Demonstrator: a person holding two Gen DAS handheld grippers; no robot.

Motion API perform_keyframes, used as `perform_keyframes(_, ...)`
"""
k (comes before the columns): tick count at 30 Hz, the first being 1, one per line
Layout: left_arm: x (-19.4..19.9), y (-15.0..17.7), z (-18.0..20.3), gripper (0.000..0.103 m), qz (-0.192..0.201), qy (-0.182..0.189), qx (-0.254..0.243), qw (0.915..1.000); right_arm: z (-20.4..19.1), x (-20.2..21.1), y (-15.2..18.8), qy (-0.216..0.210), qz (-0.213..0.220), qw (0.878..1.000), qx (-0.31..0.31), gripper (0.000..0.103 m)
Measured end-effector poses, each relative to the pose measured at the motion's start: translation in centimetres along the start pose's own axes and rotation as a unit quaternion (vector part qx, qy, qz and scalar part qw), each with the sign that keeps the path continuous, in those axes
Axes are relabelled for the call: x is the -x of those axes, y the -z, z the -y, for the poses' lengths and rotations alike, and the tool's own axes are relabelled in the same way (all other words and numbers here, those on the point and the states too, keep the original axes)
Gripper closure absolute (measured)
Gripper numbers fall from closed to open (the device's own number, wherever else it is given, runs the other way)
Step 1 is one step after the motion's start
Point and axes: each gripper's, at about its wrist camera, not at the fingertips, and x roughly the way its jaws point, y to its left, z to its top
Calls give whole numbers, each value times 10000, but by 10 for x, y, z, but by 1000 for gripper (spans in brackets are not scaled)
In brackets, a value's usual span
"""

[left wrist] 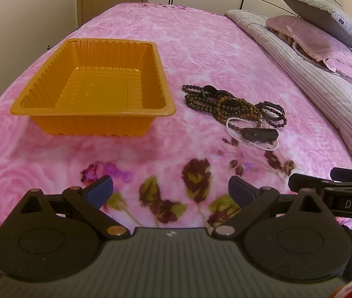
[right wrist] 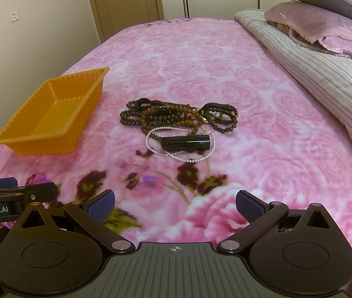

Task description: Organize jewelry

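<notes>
Brown and dark wooden beads make up most of the jewelry pile (right wrist: 176, 116): several bead strands tangled together, a white pearl strand (right wrist: 180, 146) looped at the near edge, and a glossy black cylinder (right wrist: 188, 142) lying across that loop; what the cylinder is can't be told from here, maybe a case or a clasp piece. The pile sits on the bed, well apart from both grippers and near the orange plastic tray (right wrist: 51, 119), which stands to its left and holds nothing. The left gripper (left wrist: 171, 188) and right gripper (right wrist: 176, 204) both hover at the near edge of the bed, each with its jaws spread wide and nothing between them. Reads as the start: no piece sorted yet. Next move likely calls for the right gripper to reach in and pinch one strand, probably the pearl one since it lies nearest and loosest; tangled beads may drag neighbours along. The surface is a plush pink rose-print blanket (right wrist: 200, 62), soft, so pieces will sink a little. Striped duvet (right wrist: 324, 74) and pillows (right wrist: 312, 19) at right, a door (right wrist: 126, 0) and wardrobe panels behind.
</notes>
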Motion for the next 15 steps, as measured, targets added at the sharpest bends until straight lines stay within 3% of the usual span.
perform_keyframes(15,-1,1,1,4,-14,18,18,10000,-1,0,0,6,-1,10000,1,0)
